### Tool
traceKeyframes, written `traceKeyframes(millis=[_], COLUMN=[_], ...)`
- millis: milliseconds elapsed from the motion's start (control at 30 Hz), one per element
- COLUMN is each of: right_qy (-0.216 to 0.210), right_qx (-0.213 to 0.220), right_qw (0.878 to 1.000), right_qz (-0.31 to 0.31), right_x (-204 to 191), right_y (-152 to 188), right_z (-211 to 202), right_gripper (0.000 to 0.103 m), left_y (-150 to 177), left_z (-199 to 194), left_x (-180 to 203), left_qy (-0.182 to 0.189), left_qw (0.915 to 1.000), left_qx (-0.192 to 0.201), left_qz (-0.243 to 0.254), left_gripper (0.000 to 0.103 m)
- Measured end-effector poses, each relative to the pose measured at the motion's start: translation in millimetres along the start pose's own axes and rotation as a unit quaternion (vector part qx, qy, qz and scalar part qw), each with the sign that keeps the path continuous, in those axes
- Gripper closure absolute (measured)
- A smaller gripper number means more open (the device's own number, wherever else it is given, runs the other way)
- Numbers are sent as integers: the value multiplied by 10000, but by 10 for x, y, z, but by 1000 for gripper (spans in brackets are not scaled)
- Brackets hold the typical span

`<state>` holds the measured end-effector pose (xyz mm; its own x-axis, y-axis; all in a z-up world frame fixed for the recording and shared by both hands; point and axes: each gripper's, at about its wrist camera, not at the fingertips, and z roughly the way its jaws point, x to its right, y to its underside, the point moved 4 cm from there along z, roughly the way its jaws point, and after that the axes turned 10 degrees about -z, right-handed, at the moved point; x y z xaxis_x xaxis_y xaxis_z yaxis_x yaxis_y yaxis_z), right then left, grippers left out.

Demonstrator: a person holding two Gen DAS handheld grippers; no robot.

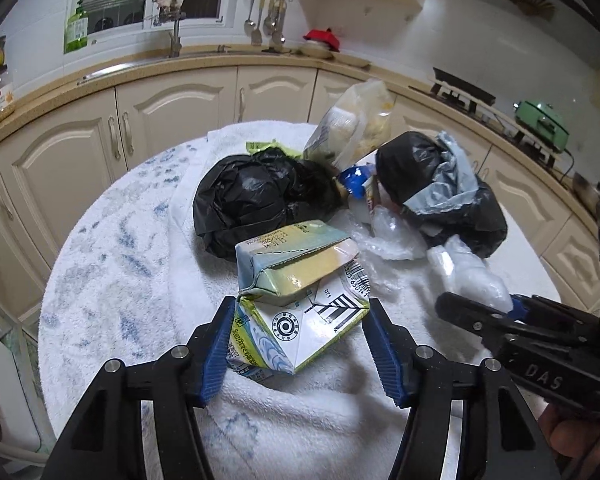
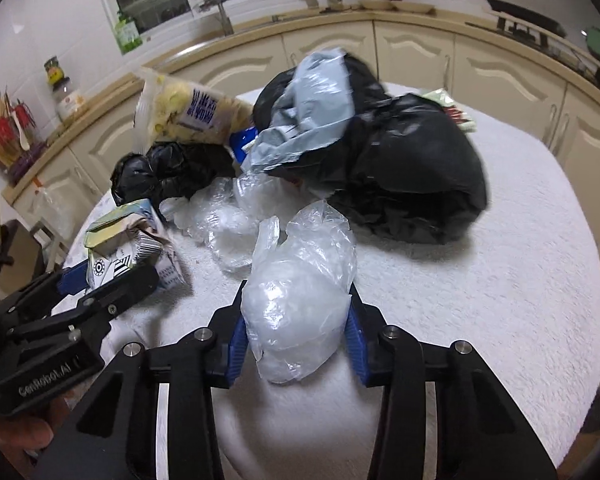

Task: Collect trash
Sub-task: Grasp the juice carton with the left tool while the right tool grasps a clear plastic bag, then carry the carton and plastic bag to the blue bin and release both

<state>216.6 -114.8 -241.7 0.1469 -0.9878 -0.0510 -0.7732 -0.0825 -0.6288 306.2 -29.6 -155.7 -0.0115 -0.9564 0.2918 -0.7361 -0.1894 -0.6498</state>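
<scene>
We had the left gripper (image 1: 300, 340) clamped on the crushed milk carton (image 1: 296, 300), pads pressed on both flanks of its lower half. It sat at the near edge of the towel-covered table (image 2: 500, 280), left of the pile. Right gripper (image 2: 296, 340) was squeezed on a crumpled clear plastic bag (image 2: 300, 292), also at the near edge, right of the carton.

Handling, as we judged it: carton looked light and already dented, so the walls would give under the pads. The lower, folded end looked like the stiffer place to hold. Printed coating was probably a bit slick. Clear bag looked near weightless, soft and slippery, so grabbing the bunched middle would beat a loose flap.

Carton's long axis ran away from the left wrist camera toward the table centre, its buckled far end tipped up toward the black bin bag (image 1: 244, 200). Clear bag stood roughly upright between the pads, loose end pointing up and away.

Rest of the pile sat mid-table: second black bag (image 2: 412, 168) and a snack packet (image 2: 192, 116).
</scene>
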Motion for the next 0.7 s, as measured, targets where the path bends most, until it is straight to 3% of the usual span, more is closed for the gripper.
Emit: traceKeyframes(millis=[33,67,300,333,433,467,533,567,633,700], right_qy=[4,-12,11,-6,-39,-54,-72,-80,-104,-96], right_qx=[38,90,229,249,261,264,264,263,275,283], right_qw=[10000,9999,9996,9995,9995,9995,9994,9994,9993,9992], right_qz=[44,87,167,175,180,185,204,213,242,251], right_x=[33,62,188,202,228,233,245,255,275,292], right_y=[20,39,97,102,105,107,115,116,129,136], right_z=[-51,-106,-339,-360,-381,-382,-380,-381,-394,-408], right_gripper=[61,61,61,61,61,61,61,61,61,61], left_y=[-13,-21,-76,-83,-141,-99,-194,-79,-158,-62], left_z=[12,29,213,208,259,254,443,397,548,414], left_x=[30,60,271,261,192,194,227,161,147,129], left_qy=[8,62,22,20,-147,-188,-168,-140,-190,-120], left_qw=[10000,10000,10000,10000,9999,9998,9998,9998,9994,9995], left_qx=[-26,-37,-33,-19,41,73,-33,-114,-258,-266], left_qz=[20,7,88,86,63,65,47,3,-93,-143], left_gripper=[73,82,79,69,19,16,25,42,53,53])
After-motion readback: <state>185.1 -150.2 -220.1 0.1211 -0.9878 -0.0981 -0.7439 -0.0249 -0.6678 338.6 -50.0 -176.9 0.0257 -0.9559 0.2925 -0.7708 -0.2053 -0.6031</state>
